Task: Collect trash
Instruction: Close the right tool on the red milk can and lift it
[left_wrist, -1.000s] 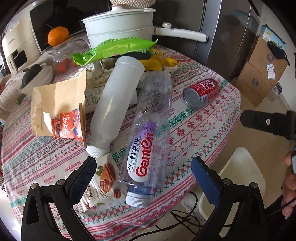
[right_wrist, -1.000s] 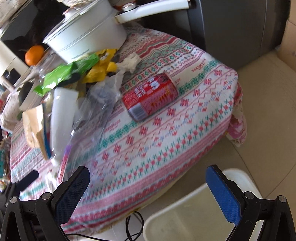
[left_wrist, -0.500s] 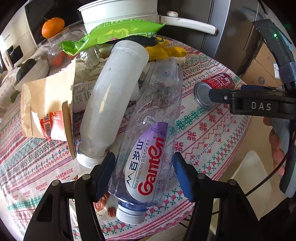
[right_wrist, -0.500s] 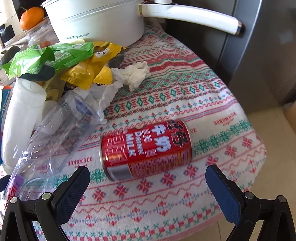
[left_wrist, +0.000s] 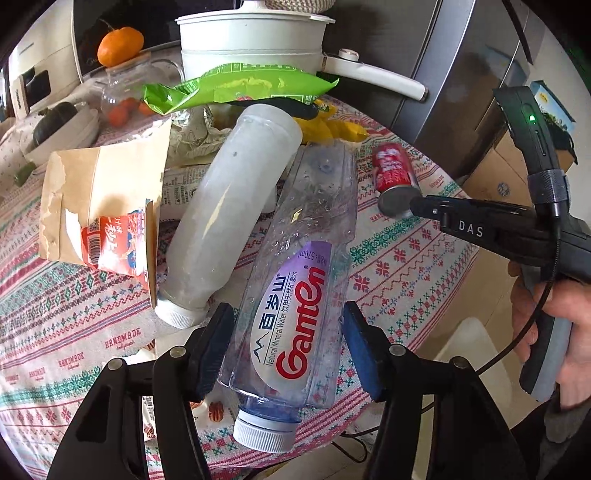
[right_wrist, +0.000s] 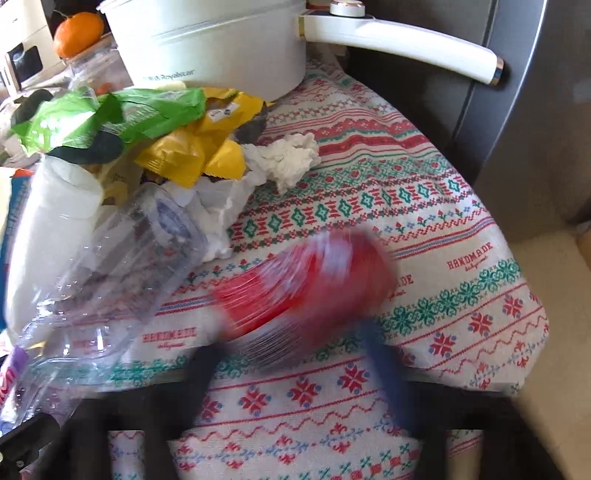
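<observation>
Trash (left_wrist: 236, 206) cluttering patterned tablecloth (right_wrist: 424, 221), beside refrigerator (right_wrist: 535, 110)

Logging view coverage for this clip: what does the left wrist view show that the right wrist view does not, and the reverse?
Only the left wrist view: the Ganten label and cap of the clear bottle between the closing left gripper, the torn paper bag, and the hand holding the right gripper. Only the right wrist view: the crumpled tissue, and the right gripper closing around the blurred red can. Both: white pot, orange, green wrapper, frosted bottle, patterned tablecloth.
</observation>
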